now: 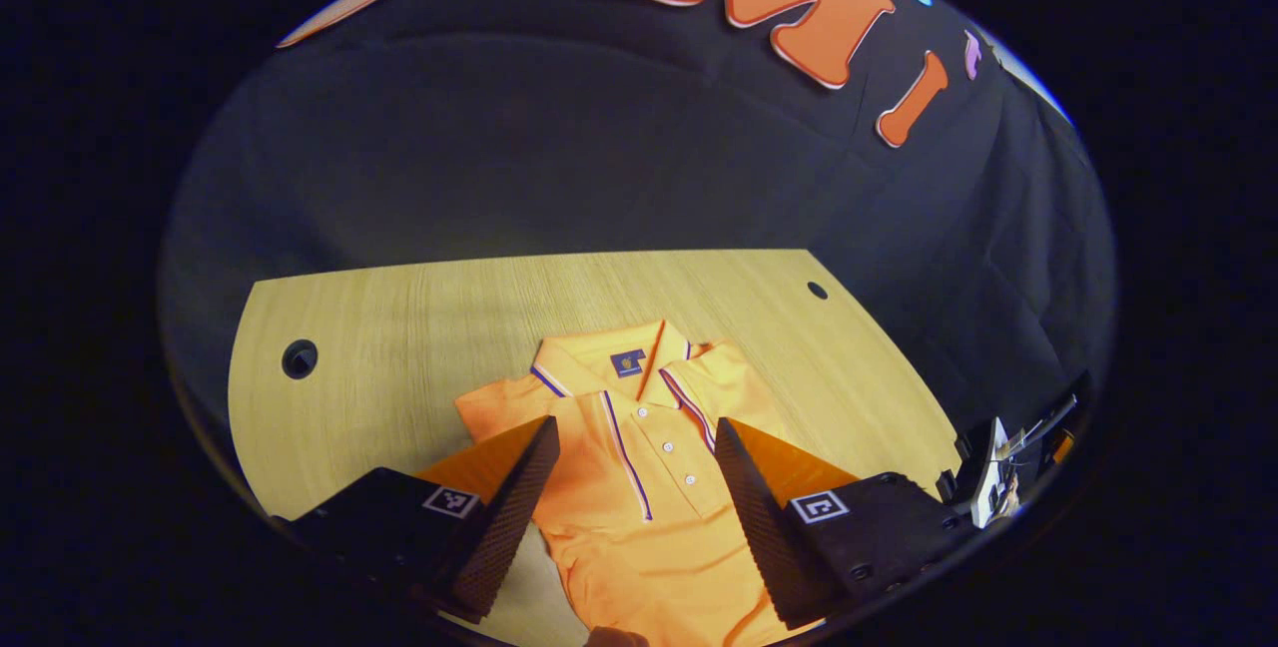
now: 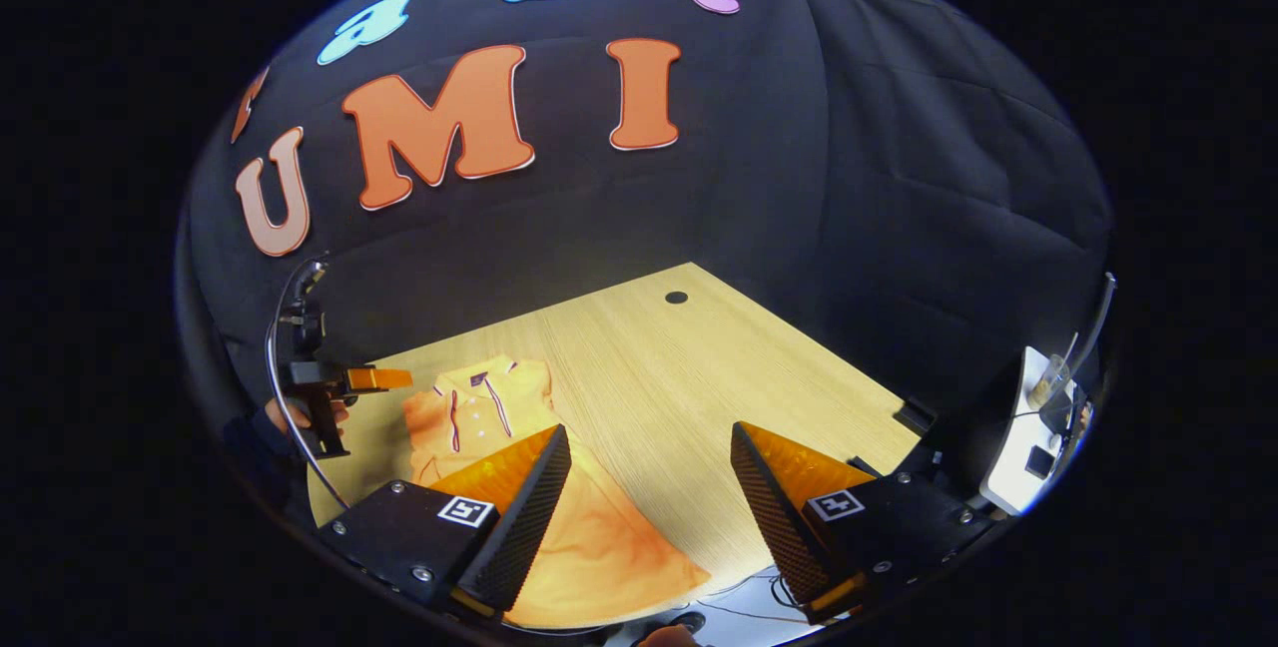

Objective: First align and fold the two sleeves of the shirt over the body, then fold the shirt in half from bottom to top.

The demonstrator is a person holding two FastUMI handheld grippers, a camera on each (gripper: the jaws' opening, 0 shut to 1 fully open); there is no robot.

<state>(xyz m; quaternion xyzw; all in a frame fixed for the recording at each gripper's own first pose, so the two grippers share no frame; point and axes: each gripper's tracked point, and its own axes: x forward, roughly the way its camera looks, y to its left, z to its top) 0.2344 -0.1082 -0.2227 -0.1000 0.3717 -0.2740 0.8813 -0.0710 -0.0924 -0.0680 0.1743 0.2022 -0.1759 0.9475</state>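
An orange polo shirt (image 1: 639,467) with a striped collar and white buttons lies face up on the wooden table (image 1: 419,318), collar toward the far edge. My left gripper (image 1: 635,437) hovers above its chest, open, nothing between the fingers. In the right gripper view the shirt (image 2: 589,537) spreads to the left, with its collar far and its hem near. My right gripper (image 2: 649,447) is open above the shirt's right side and the bare table (image 2: 679,377). The left gripper (image 2: 344,382), held by a hand, shows at the far left above the shirt's collar end.
Round cable holes (image 1: 299,358) (image 1: 817,290) pierce the table near its far corners. A white device with cables (image 2: 1038,427) sits off the table's right edge. The table's near edge runs just below the shirt's hem, with cables (image 2: 759,597) under it.
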